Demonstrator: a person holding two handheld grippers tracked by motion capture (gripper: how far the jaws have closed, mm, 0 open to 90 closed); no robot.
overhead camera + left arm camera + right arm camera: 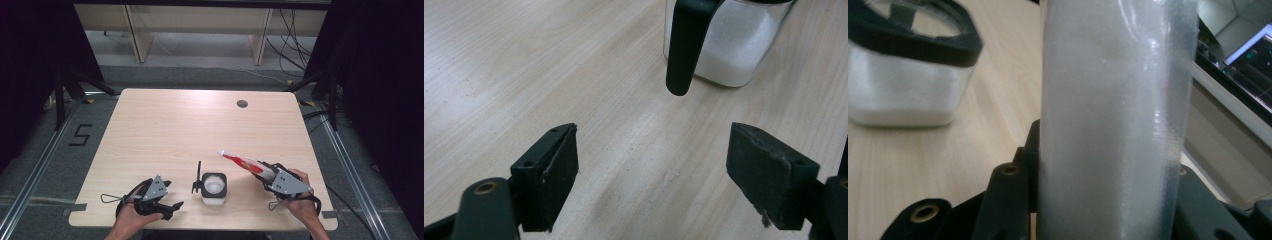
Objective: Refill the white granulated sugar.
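**Colours on the table**

Right gripper (pixel 265 172): black body, grey plate on top. Between its jaws, a red-and-white packet (pixel 245 163); close up in the right gripper view it reads as frosted, milky white (pixel 1113 120).

Left gripper (pixel 167 200): black, grey plate, matte black pads (pixel 556 170).

Between the two grippers, a clear jar (pixel 214 187) with a black rim and black handle (pixel 684 45); white granules inside (pixel 734 45).

Under both grippers, a pale blond wood-grain table (pixel 165 130) with fine streaks. Far beyond the packet's tip, a dark grey round plug (pixel 242 104). Left of the left gripper, grey floor with a black "5" marking (pixel 80 135).
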